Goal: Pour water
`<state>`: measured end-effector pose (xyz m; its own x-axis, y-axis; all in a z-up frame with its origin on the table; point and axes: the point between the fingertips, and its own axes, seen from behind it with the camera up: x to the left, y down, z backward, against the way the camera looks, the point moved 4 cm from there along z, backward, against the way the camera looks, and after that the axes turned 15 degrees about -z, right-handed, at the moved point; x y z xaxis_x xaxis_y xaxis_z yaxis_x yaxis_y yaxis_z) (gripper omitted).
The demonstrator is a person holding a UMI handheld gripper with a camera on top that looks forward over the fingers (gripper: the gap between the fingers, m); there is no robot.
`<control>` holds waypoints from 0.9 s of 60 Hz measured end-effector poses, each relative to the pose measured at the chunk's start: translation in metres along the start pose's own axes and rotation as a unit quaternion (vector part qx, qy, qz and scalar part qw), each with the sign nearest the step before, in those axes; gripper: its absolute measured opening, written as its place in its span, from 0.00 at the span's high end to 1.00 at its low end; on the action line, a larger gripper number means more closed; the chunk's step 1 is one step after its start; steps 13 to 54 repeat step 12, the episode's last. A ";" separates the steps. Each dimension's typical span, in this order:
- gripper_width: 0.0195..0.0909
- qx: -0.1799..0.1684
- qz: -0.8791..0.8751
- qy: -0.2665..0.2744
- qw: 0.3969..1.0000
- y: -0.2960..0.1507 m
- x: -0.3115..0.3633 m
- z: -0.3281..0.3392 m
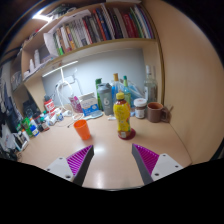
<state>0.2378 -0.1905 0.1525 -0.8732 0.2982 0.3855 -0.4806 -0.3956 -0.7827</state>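
A yellow bottle [122,113] with a red cap stands upright on the pale table [105,150], beyond my fingers and slightly to the right. An orange cup [82,129] stands left of it, also ahead of the fingers. My gripper [112,160] is open, its two purple pads [79,158] spread wide over bare tabletop with nothing between them. It is well short of both the bottle and the cup.
Bottles and jars [108,96] crowd the back of the table under a bookshelf [95,30]. A brown mug [156,112] stands at the right by the wall. More clutter [30,125] lies along the left edge.
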 end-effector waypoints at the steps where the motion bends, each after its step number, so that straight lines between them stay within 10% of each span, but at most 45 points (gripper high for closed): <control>1: 0.10 0.002 0.000 0.002 1.000 0.003 0.004 0.010; 12: 0.09 -0.010 -0.002 0.008 1.000 0.019 0.053 0.099; 54: 0.09 -0.010 -0.002 0.008 1.000 0.019 0.053 0.099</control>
